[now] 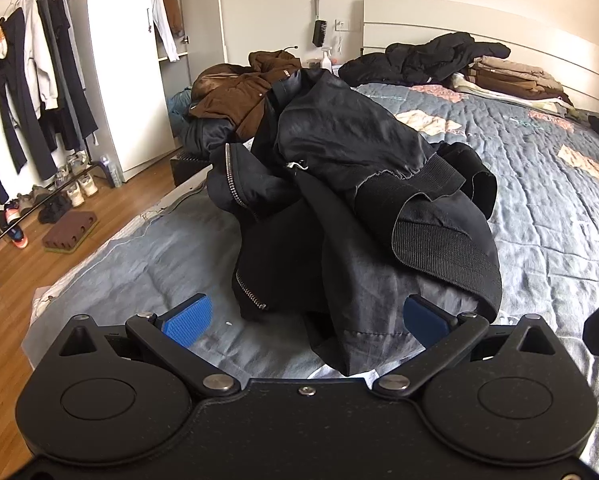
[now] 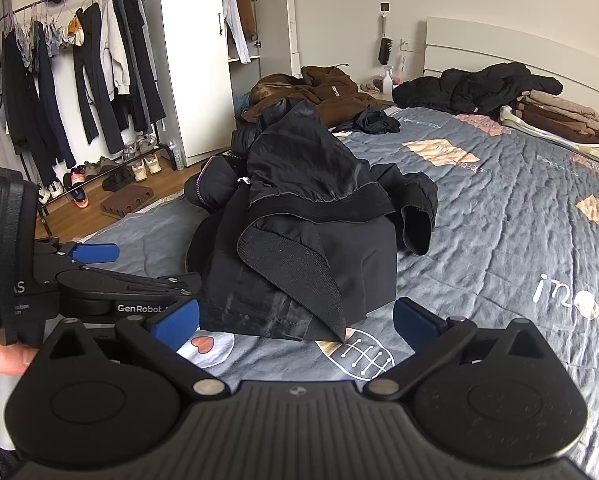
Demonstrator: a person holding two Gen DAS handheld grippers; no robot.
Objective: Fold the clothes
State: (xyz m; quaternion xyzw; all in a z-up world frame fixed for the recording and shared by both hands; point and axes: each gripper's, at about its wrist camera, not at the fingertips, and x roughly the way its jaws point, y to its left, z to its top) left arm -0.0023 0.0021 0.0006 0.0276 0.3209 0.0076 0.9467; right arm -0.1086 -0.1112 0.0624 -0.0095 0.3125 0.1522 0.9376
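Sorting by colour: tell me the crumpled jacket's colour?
Black jacket, with ribbed hem and silver zipper; clearest in the right wrist view.

Two matte black grippers are showing: left gripper [image 1: 305, 320], right gripper [image 2: 295, 322]. Blue ribbed pads [image 1: 187, 320] are capping fingers; silver screws [image 2: 209, 388] are pinning linkages. White "GenRobot" lettering [image 2: 140, 308] is marking the left one.

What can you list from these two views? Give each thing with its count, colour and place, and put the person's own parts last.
Black jacket: one, black, crumpled on the bed in front of both grippers.
Brown jacket: one, brown, far bed edge.
Black coat: one, black, by the headboard.
Folded clothes: one stack, brown and beige, near the headboard.
Bedspread: one, grey, patterned.
Clothes rack: one, dark and pale garments, by the wall; shoes beneath.
Wardrobe: one, white.
Left gripper: open, blue pads.
Right gripper: open, blue pads.
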